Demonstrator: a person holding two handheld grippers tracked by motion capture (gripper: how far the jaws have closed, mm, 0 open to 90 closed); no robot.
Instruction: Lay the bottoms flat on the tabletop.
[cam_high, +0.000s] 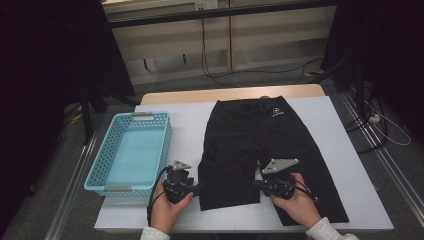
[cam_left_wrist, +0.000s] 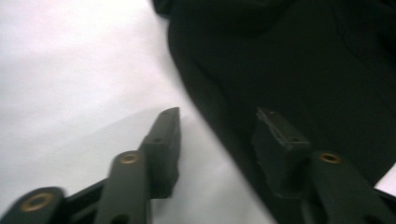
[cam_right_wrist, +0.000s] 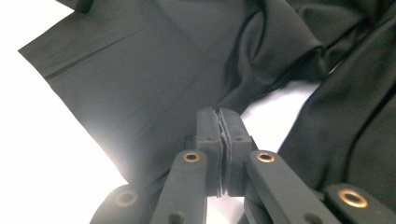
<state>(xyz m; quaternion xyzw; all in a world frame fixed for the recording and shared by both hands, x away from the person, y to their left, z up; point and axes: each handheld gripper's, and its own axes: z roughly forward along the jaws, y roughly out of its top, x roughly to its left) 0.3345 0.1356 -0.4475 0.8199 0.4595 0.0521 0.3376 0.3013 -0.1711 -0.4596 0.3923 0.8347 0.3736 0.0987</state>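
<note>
A pair of black shorts (cam_high: 260, 145) lies spread flat on the white desk (cam_high: 350, 165), waistband away from the person, with an empty blue basket (cam_high: 131, 152) to its left. The left claw (cam_left_wrist: 217, 140) stands partly wide, straddling the outer edge of the left leg with no pinch yet. The right claw (cam_right_wrist: 220, 140) is pressed shut at that leg's inner hem, and whether cloth is caught I cannot tell. The fabric looks thin, limp and light; it would sag, so hem corners seem the surest hold.
</note>
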